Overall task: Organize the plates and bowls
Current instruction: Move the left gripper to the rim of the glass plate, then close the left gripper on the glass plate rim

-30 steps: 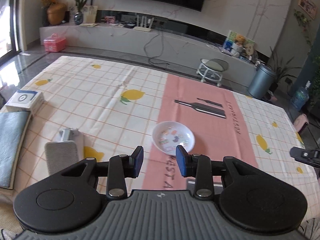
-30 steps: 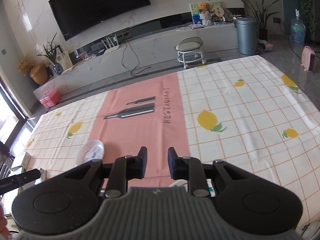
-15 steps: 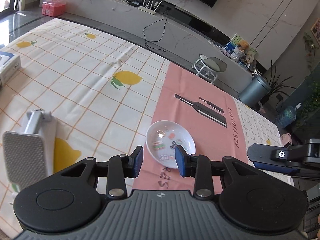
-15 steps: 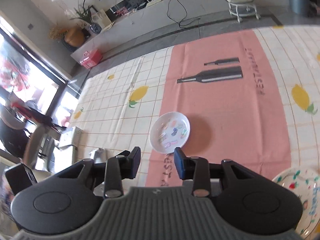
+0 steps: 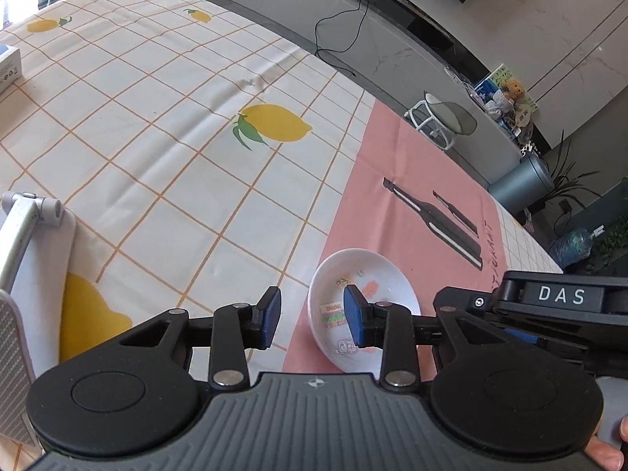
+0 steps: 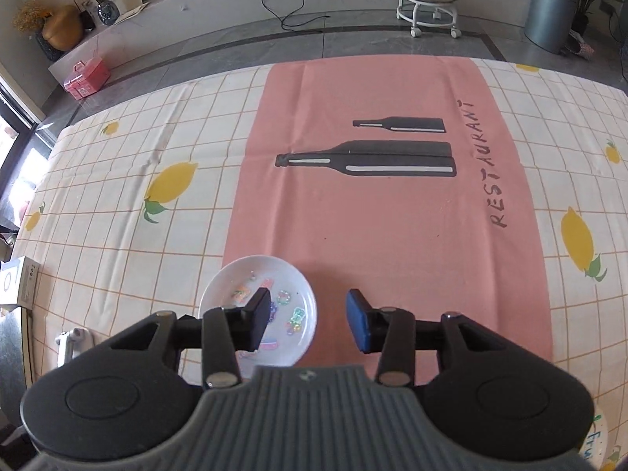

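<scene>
Both tongs closer now, small dish (image 6: 257, 310) just beneath.

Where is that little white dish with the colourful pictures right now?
The small white dish sits on the left edge of the tablecloth's pink strip, just ahead of both grippers, nearer the right gripper's left finger.

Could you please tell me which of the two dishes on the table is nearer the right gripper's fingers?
The small white dish with coloured stickers, partly behind the right gripper's one finger. The other plate, with painted lettering, only peeks out at the frame's bottom right corner.
</scene>
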